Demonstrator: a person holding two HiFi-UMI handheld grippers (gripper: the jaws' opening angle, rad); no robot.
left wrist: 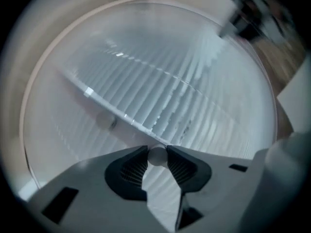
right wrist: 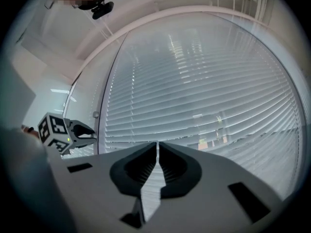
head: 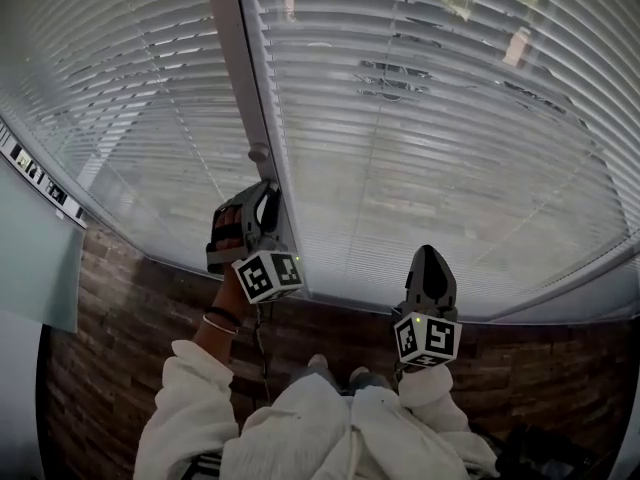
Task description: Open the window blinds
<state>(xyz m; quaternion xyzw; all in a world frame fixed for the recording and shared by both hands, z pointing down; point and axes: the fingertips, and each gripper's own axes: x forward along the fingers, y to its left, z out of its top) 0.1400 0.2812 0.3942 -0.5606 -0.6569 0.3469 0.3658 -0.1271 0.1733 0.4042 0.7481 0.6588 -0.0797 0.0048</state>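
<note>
Two white slatted blinds cover the windows on either side of a white mullion; the slats lie tilted, with some of the outside showing through. My left gripper is at the mullion, its jaws shut on the thin white tilt wand, which sits between the tips of the pads. A small round knob shows just above it. My right gripper hovers in front of the right blind, pads together, nothing between them. The left gripper also shows at the left of the right gripper view.
A dark brick wall runs under the window sill. A pale panel stands at the left. The person's white sleeves fill the bottom of the head view.
</note>
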